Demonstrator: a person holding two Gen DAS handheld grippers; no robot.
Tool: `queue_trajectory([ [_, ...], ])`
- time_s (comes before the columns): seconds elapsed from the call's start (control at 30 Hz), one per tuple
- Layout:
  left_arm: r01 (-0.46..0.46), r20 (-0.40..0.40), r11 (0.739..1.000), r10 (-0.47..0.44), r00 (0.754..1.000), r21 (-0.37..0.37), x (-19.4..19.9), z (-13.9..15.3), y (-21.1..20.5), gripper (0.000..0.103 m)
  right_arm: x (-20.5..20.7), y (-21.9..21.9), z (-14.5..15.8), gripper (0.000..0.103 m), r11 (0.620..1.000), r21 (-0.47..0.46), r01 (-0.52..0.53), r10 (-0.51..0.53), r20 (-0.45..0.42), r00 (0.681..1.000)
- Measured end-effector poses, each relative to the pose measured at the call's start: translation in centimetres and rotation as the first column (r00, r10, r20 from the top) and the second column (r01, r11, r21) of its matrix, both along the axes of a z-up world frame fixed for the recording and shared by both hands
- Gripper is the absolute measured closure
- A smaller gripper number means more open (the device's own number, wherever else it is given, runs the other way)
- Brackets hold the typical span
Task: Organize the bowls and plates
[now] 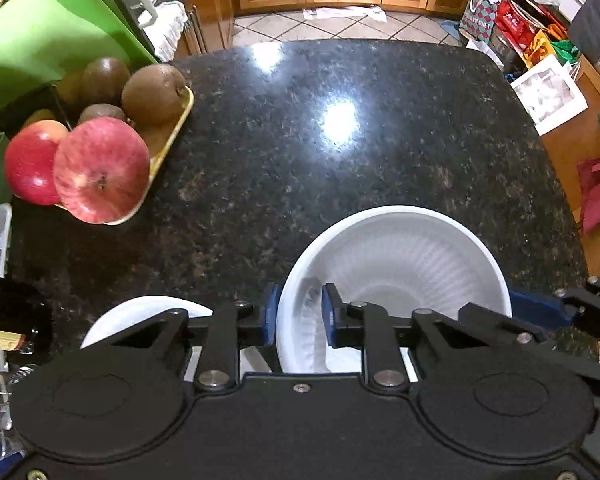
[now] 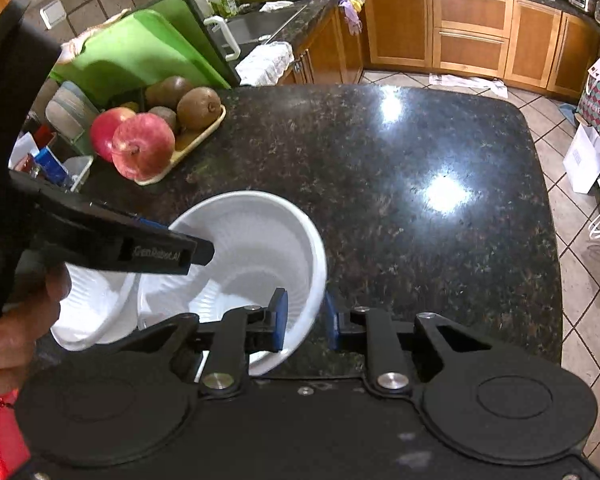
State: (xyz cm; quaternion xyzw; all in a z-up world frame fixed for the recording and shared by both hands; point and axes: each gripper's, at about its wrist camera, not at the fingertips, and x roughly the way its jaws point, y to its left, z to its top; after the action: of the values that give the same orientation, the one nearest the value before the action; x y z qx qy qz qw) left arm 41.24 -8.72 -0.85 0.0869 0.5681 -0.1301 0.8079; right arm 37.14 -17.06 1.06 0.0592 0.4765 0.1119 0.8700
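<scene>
Both claws, the left gripper [image 1: 298, 314] and right gripper [image 2: 303, 320], pinch opposite rims of the bowl [image 1: 396, 276]; only the right view shows the plate [image 2: 96, 308] fully beside it.

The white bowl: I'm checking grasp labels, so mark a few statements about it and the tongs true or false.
1. The left tongs straddle the white bowl's rim. True.
2. The bowl holds fruit. False: it is empty; the apples and kiwis sit on a yellow tray.
3. The right tongs straddle the same bowl's rim. True.
4. The counter is wooden. False: it is dark speckled stone.
</scene>
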Motion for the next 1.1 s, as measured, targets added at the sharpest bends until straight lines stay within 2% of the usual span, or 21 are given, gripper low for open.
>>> queue_trajectory([
  [0.17, 0.011, 0.0, 1.0, -0.011, 1.0, 0.009, -0.6, 0.0, -0.3, 0.075, -0.6, -0.1, -0.2, 0.085, 1.0, -0.019, 0.004, -0.004, 0.007, 1.0],
  [0.37, 0.066, -0.003, 0.998, -0.066, 0.998, 0.018, -2.8, -0.1, -1.5, 0.075, -2.6, -1.3, -0.3, 0.086, 0.999, -0.021, 0.028, -0.028, -0.003, 1.0],
  [0.77, 0.15, -0.033, 0.989, -0.149, 0.988, 0.015, -9.2, -0.2, -2.6, 0.075, -10.1, -2.4, 0.2, 0.086, 0.998, -0.037, 0.048, -0.049, -0.013, 0.999],
  [1.1, 0.213, -0.028, 0.977, -0.213, 0.977, -0.001, -15.1, 0.3, -1.5, 0.075, -16.7, -2.1, -0.1, 0.086, 0.997, -0.028, 0.071, -0.072, -0.016, 0.997],
])
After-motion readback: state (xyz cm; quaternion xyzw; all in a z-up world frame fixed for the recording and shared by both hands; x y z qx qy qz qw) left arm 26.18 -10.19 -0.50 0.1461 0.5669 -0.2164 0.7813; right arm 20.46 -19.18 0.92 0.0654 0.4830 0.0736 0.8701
